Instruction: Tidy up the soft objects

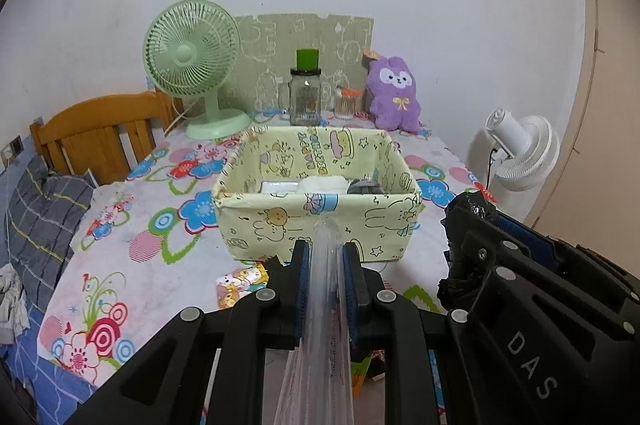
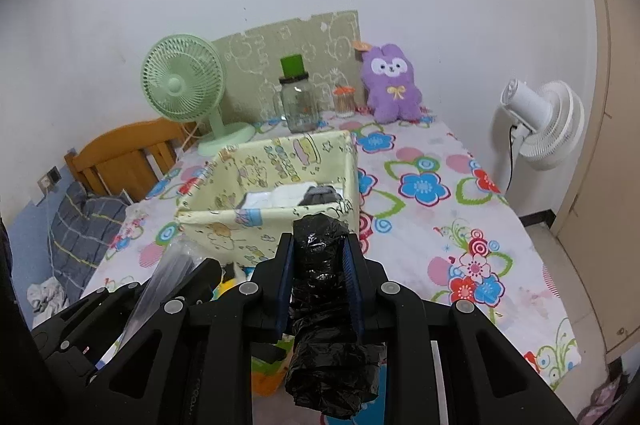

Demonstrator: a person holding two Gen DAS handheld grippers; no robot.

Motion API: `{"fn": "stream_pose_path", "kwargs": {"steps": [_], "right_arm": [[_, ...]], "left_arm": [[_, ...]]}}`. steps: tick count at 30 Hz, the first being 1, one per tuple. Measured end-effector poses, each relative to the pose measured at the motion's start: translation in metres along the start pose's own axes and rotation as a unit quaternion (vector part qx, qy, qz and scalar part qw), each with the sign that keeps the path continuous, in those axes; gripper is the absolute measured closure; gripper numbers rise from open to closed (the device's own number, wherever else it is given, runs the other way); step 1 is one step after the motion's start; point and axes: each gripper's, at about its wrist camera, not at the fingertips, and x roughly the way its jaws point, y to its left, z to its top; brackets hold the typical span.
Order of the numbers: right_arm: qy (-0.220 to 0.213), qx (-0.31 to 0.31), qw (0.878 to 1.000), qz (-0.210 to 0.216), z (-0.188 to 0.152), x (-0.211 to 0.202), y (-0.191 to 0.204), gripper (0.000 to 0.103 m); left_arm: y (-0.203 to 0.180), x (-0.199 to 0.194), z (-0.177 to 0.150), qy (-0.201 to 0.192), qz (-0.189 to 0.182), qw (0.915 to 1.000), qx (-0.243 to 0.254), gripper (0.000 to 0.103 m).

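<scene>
At bottom centre of the left wrist view, the left gripper (image 1: 327,257) is clamped on a clear plastic bag (image 1: 320,337) that runs between its blue pads. At bottom centre of the right wrist view, the right gripper (image 2: 319,253) pinches a crumpled black plastic bag (image 2: 324,313) (rolled into a thick bundle). Just beyond both, at mid-frame, sits the pale yellow cartoon-print fabric box (image 1: 320,221) on a flowered tablecloth (image 1: 120,233), already holding white and dark items. Farther up stand a green fan (image 1: 192,65), a glass jar (image 1: 306,97) and a purple plush (image 1: 394,93).
</scene>
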Motion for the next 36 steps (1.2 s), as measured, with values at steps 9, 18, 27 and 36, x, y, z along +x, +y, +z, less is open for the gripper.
{"fn": "stream_pose_path", "kwargs": {"steps": [9,18,27,36], "right_arm": [[-0.029,-0.013,0.999,0.000,0.006,-0.035,0.015,0.075],[-0.048,-0.021,0.999,0.001,0.013,-0.057,0.029,0.075],[-0.063,-0.025,0.998,0.003,0.024,-0.067,0.039,0.075],[-0.072,-0.028,0.997,0.001,0.040,-0.066,0.045,0.075]], "left_arm": [[0.004,-0.030,0.007,-0.025,-0.004,0.9997,-0.003,0.089],[0.012,-0.048,0.014,-0.040,-0.009,0.9992,-0.006,0.088],[0.019,-0.057,0.027,-0.055,-0.010,0.9984,-0.007,0.088],[0.022,-0.055,0.043,-0.066,-0.013,0.9977,-0.007,0.088]]}}
